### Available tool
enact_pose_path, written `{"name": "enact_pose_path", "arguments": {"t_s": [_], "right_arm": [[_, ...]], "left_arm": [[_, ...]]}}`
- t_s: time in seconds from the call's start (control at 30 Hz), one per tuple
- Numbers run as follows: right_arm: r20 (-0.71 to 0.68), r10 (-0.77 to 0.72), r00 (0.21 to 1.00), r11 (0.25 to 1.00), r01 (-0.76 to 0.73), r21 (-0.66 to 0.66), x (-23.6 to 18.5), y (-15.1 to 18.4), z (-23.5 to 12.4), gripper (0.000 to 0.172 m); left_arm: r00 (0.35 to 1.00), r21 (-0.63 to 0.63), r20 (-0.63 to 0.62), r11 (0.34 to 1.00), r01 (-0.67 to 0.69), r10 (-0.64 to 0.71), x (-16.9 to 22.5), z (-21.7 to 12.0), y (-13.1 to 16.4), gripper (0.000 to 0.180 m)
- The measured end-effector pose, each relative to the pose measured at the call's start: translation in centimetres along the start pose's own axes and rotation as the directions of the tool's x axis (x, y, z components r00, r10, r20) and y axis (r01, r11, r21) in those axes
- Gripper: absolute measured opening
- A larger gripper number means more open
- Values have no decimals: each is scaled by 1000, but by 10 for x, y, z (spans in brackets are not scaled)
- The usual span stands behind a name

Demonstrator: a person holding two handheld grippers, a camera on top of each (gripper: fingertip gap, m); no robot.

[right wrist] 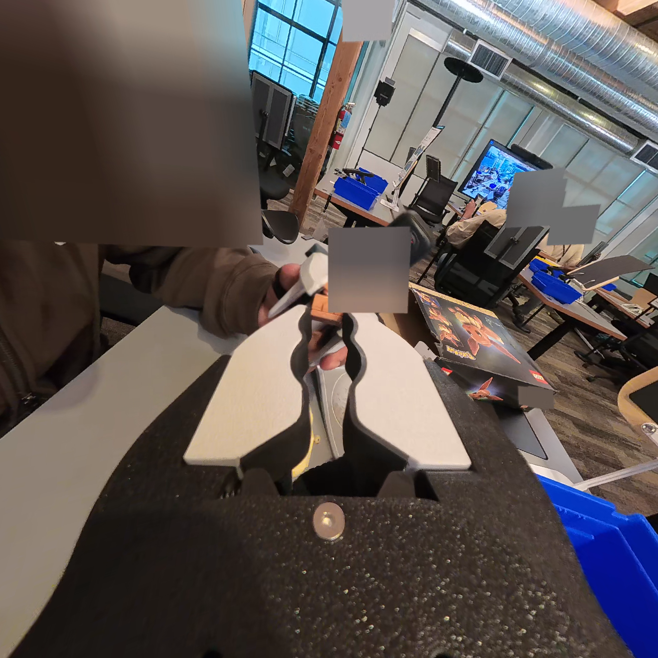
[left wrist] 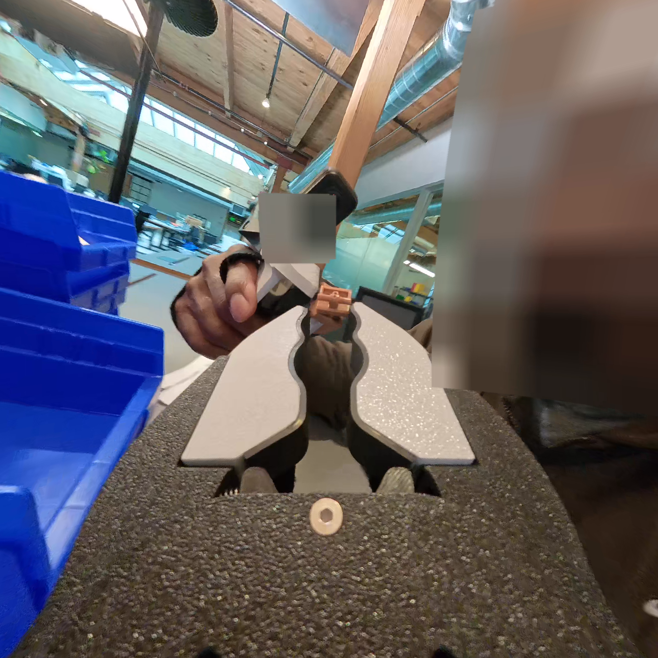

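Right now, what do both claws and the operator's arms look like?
Both claws, left and right, match: pale grey flat fingers with wavy inner edges on textured black bodies, each with one silver bolt. Brown sleeve on the left arm; black finger strap.

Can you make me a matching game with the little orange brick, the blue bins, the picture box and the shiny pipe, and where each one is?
Things:
1. small orange-brown plastic brick
2. stacked blue plastic bins
3. flat dark cardboard picture box
4. round silver metal duct

Places:
A. up under the ceiling
B. on the grey table
C. at the tips of the left claw
D. close beside the left claw, on its left

Pairs: 1-C, 2-D, 3-B, 4-A
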State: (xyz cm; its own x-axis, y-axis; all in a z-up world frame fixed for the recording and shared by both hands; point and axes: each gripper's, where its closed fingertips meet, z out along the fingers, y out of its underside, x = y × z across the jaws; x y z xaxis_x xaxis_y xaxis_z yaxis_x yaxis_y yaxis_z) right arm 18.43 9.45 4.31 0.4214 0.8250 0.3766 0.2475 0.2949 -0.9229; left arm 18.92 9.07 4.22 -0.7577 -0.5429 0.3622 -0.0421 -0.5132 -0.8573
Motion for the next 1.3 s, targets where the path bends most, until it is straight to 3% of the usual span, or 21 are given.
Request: {"name": "enact_pose_path", "arguments": {"t_s": [0.1,0.47,0.83,0.97,1.13,1.3], "right_arm": [[-9,-12,1000,1000,12,-7,1,1,0,16],[-26,-5,1000,1000,5,16,5,2,-2,16],[11,-17,1000,998,16,57,3,-1,-12,16],[5,2,1000,993,-3,119,9,-10,-25,16],[-90,35,995,999,-34,18,31,15,-25,16],[-181,107,978,989,-123,-81,54,50,-30,17]], "left_arm": [[996,19,-31,997,80,-79,-1,-1,-1,21],[998,43,46,998,-43,41,-6,0,-3,20],[997,119,-11,990,82,-81,-6,7,-5,22],[983,301,-30,936,182,-182,-19,-16,-32,9],[949,280,239,951,134,-205,-62,-26,-24,0],[908,223,383,971,88,-170,-76,-29,-14,0]]}}
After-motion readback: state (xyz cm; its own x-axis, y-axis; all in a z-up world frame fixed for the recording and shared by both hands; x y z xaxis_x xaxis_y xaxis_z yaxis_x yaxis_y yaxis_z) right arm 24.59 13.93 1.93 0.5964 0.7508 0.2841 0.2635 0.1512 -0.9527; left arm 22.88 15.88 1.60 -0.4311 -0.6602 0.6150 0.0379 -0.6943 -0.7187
